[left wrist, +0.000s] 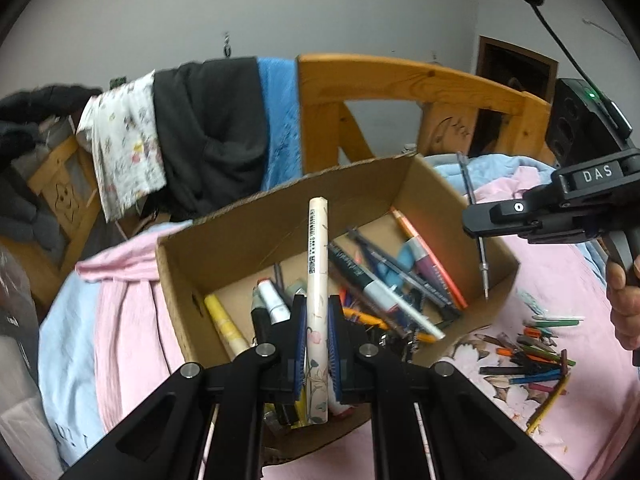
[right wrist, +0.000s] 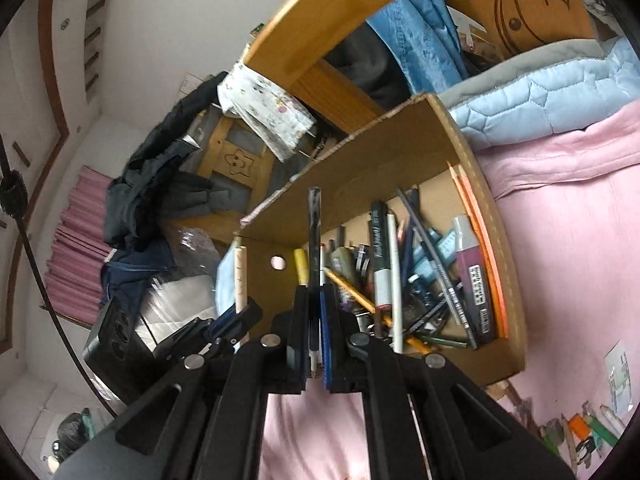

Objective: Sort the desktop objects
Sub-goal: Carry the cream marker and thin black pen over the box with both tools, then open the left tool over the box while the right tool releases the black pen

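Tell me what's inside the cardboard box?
The cardboard box holds a jumble of pens, pencils and markers, including a purple marker and a yellow pencil. Anything underneath the pile is hidden.

Cream floral pen (left wrist: 317, 280) upright over open cardboard box (left wrist: 280, 216); black pen (right wrist: 314, 240) likewise; loose pencils (left wrist: 532, 356) beside box.

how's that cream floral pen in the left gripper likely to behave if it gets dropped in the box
The cream floral pen looks rigid, standing straight above the left gripper. Its round barrel would probably roll or slide over the heaped pens in the cardboard box. Being slim, it is likely light.
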Action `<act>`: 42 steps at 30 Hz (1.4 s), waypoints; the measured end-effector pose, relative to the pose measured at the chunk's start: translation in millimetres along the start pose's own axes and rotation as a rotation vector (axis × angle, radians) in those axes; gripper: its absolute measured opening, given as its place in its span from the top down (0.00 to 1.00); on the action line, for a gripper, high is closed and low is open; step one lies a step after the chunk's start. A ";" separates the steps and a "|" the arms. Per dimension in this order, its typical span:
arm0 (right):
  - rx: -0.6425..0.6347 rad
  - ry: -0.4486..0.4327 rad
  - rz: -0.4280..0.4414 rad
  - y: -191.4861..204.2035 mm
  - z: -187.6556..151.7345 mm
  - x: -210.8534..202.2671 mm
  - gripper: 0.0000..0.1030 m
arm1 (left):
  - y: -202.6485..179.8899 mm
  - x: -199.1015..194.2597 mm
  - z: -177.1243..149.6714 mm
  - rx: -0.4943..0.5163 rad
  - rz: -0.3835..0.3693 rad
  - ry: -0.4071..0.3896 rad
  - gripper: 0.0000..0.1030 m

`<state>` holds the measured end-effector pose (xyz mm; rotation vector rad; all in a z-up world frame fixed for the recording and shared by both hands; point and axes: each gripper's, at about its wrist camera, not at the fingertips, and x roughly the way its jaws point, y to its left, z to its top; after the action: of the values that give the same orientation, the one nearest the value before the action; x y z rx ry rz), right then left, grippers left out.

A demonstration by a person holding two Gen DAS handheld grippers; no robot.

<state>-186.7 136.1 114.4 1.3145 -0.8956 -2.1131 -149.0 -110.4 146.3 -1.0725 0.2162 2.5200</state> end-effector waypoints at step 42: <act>-0.161 0.118 -0.463 -28.9 -13.0 70.4 0.94 | -2.4 45.8 -24.5 0.026 0.069 0.065 0.84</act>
<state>-206.0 102.6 47.6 1.6592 -0.3845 -2.3526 -160.8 -101.8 96.3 -1.1570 0.3090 2.5377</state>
